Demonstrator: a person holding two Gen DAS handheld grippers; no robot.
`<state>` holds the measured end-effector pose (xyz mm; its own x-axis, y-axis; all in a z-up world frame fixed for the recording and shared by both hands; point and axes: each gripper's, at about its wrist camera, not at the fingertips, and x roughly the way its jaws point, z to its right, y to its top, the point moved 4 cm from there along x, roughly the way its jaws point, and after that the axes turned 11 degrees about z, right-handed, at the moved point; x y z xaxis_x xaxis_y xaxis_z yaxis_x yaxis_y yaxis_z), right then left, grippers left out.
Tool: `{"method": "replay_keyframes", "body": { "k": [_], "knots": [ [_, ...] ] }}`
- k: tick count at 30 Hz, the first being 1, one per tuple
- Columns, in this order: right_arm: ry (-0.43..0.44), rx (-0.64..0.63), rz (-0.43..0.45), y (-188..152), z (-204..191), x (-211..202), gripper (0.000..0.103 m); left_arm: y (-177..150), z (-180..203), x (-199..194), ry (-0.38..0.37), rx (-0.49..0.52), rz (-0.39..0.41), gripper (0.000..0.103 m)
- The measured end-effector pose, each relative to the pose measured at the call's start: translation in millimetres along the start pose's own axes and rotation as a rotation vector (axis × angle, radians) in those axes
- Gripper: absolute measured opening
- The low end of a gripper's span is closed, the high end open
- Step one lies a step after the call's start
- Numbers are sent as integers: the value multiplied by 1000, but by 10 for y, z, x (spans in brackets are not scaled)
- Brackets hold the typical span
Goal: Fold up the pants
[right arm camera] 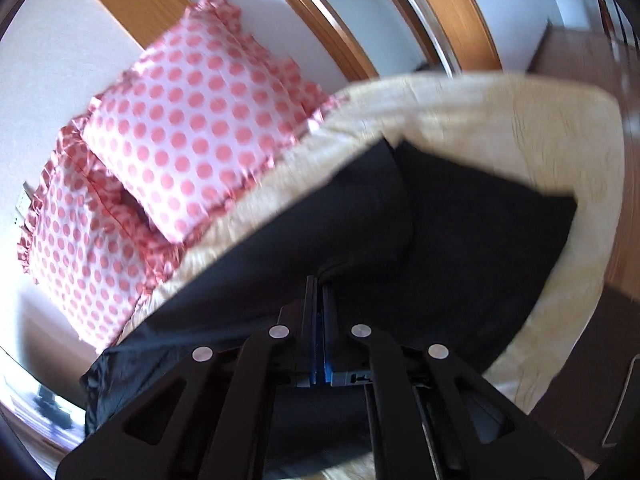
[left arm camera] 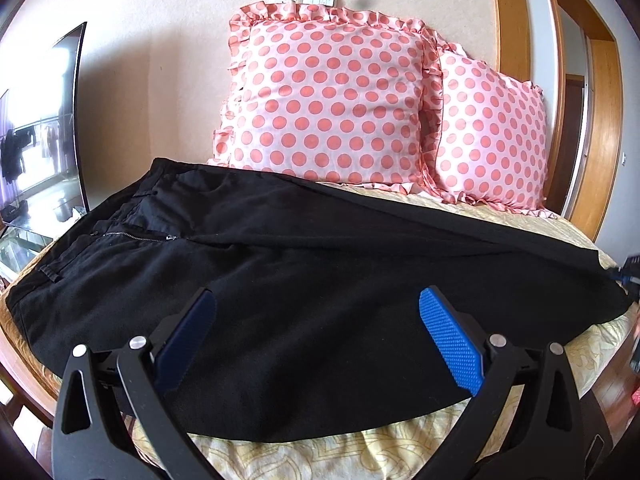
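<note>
Black pants (left arm camera: 280, 264) lie spread flat on the bed (left arm camera: 580, 352), waistband left, legs running right, in front of the polka-dot pillows (left arm camera: 332, 100). Left tongs (left arm camera: 316, 340) released, hovering over the thigh, nothing between them. Right tongs (right arm camera: 321, 284) clenched on the leg fabric near the hem. Risks: grip looks thin, so cloth may slip mid-carry; single-layer pinch = skewed fold; w/o left pinning, the whole garment drags.

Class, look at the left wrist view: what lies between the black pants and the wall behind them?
Two pink spotted pillows stand between the pants and the wall.
</note>
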<state>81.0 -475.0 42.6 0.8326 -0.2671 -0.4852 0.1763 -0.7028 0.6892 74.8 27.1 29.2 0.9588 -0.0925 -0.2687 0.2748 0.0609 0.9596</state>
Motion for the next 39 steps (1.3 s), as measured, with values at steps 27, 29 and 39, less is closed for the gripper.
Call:
{"method": "replay_keyframes", "body": {
  "k": [27,29,39],
  "knots": [
    [123,278,68,332,283,66,2,99,-274,47,14,-151,-46,101],
    [127,263,124,386,297,-122,2,125,-352,29,34,-167,-23,101],
    [-33,209,111,72,707,-192,2,480,-803,355,51,-213,-123,101]
  ]
}}
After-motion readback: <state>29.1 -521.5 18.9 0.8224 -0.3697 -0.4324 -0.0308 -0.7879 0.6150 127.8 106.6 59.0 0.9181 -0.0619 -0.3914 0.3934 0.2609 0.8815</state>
